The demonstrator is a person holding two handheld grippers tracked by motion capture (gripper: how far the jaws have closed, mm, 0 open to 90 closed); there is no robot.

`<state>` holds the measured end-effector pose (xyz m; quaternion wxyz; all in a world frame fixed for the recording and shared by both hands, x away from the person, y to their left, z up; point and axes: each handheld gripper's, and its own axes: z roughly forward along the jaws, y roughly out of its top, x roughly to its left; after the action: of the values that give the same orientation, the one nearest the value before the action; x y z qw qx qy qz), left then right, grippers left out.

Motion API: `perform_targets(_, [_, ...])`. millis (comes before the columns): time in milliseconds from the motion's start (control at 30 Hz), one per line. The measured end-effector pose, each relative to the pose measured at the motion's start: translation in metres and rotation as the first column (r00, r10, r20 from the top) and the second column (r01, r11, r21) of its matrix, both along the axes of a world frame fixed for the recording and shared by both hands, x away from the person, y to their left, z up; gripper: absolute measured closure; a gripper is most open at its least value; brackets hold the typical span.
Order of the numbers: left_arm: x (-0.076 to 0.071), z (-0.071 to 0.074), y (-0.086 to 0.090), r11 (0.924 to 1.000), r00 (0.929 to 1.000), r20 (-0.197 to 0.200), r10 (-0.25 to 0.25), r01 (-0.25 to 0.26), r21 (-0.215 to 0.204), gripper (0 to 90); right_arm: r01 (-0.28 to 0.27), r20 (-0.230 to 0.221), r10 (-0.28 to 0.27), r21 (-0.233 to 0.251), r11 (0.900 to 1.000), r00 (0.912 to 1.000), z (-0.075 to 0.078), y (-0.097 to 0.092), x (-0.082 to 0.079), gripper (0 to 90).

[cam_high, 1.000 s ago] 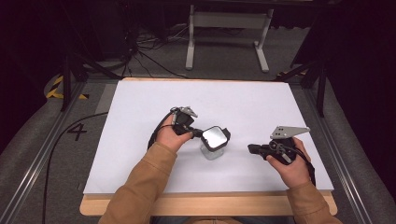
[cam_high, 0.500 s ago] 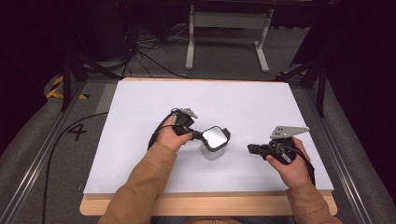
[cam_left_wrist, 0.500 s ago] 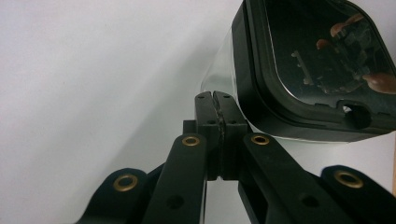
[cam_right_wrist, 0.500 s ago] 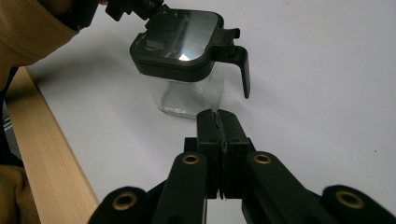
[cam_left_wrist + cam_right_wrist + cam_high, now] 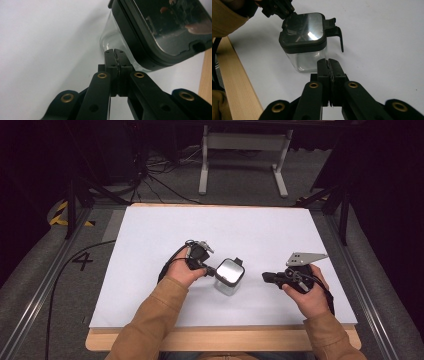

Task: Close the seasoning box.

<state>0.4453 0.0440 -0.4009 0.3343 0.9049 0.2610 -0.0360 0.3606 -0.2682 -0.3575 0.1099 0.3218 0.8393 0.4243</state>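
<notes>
A clear plastic container (image 5: pixel 229 279) with a black snap-on lid (image 5: pixel 303 28) stands just below the centre of the high view, on the white table (image 5: pixel 150 235), its lid's latch tab (image 5: pixel 337 33) hanging down one side, to the right in the right gripper view. The left gripper (image 5: pixel 209 269), left of centre in that high view, has its jaws pressed together with nothing between them; in the left gripper view its tips (image 5: pixel 115 53) sit close against the container's clear wall just under the lid's rim, though whether they actually touch is hard to tell from this angle. The right gripper (image 5: pixel 266 277), right of centre, waits near the container but apart from it, its jaws likewise together and empty, pointing at the clear wall in the lower middle of its own view. The work appears to be at the approach stage: the lid looks fully seated and neither tool has a hold. A next move would likely call for one gripper to part its jaws and steady the body or lid while the other works the latch tab free. The table's wooden edge (image 5: pixel 225 340) runs along the bottom of the high view.
</notes>
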Motion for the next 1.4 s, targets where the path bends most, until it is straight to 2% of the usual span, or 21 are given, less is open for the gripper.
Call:
perform_targets(67, [-0.002, 0.002, 0.000, 0.9997, 0.9999, -0.008, -0.014, 0.015, 0.022, 90.0, -0.005, 0.002, 0.005, 0.000, 1.0000, 1.0000, 0.000, 0.002, 0.001, 89.3])
perform_targets(100, [-0.004, 0.002, -0.001, 0.9999, 0.9999, -0.012, -0.009, 0.009, 0.011, 90.0, -0.008, 0.000, 0.008, -0.002, 1.0000, 1.0000, 0.000, 0.003, 0.001, 89.2])
perform_targets(133, [-0.006, 0.002, -0.001, 0.9994, 0.9996, -0.014, -0.026, 0.027, 0.021, 90.0, -0.010, 0.001, 0.010, -0.002, 0.9999, 0.9999, 0.000, 0.004, 0.002, 89.2])
perform_targets(400, [-0.017, 0.004, -0.006, 0.9980, 0.9985, -0.026, -0.048, 0.049, 0.040, 90.0, -0.025, 0.003, 0.025, -0.008, 0.9996, 0.9997, 0.000, 0.009, 0.007, 89.2])
perform_targets(533, [-0.022, 0.004, -0.010, 0.9949, 0.9973, -0.025, -0.069, 0.071, 0.071, 90.0, -0.032, 0.000, 0.032, -0.010, 0.9994, 0.9995, -0.001, 0.012, 0.009, 89.2])
perform_targets(667, [-0.027, 0.004, -0.014, 0.9912, 0.9942, -0.039, -0.100, 0.103, 0.083, 90.0, -0.038, -0.005, 0.038, -0.014, 0.9992, 0.9993, -0.003, 0.014, 0.012, 89.2])
perform_targets(800, [-0.030, 0.004, -0.016, 0.9910, 0.9943, -0.038, -0.099, 0.102, 0.087, 90.0, -0.043, -0.006, 0.042, -0.013, 0.9990, 0.9991, -0.003, 0.015, 0.012, 89.2])
perform_targets(933, [-0.033, 0.002, -0.020, 0.9874, 0.9918, -0.045, -0.120, 0.124, 0.099, 90.0, -0.047, -0.009, 0.047, -0.015, 0.9988, 0.9989, -0.003, 0.017, 0.014, 89.2])
perform_targets(1000, [-0.033, 0.002, -0.019, 0.9877, 0.9920, -0.044, -0.118, 0.122, 0.097, 90.0, -0.049, -0.009, 0.049, -0.015, 0.9987, 0.9988, -0.003, 0.018, 0.014, 89.2])
perform_targets(1133, [-0.034, 0.007, -0.014, 0.9932, 0.9945, -0.036, -0.099, 0.101, 0.059, 89.0, -0.054, -0.010, 0.054, -0.013, 0.9985, 0.9985, -0.002, 0.019, 0.014, 89.1])
perform_targets(1200, [-0.035, 0.014, -0.008, 0.9959, 0.9971, -0.008, -0.076, 0.076, 0.049, 87.4, -0.053, -0.007, 0.053, -0.011, 0.9985, 0.9985, -0.002, 0.019, 0.014, 89.0])
perform_targets(1267, [-0.037, 0.025, 0.001, 0.9984, 0.9981, 0.028, -0.055, 0.055, 0.014, 84.9, -0.053, 0.000, 0.053, -0.010, 0.9985, 0.9986, 0.002, 0.018, 0.015, 88.2])
perform_targets(1300, [-0.037, 0.025, 0.001, 0.9984, 0.9981, 0.028, -0.055, 0.055, 0.014, 84.0, -0.053, 0.000, 0.053, -0.010, 0.9985, 0.9986, 0.002, 0.018, 0.015, 88.2])
perform_targets(1400, [-0.042, 0.039, 0.013, 0.9991, 0.9966, 0.078, -0.026, 0.028, -0.031, 82.9, -0.050, 0.010, 0.050, 0.001, 0.9987, 0.9987, 0.009, 0.015, 0.014, 86.9])
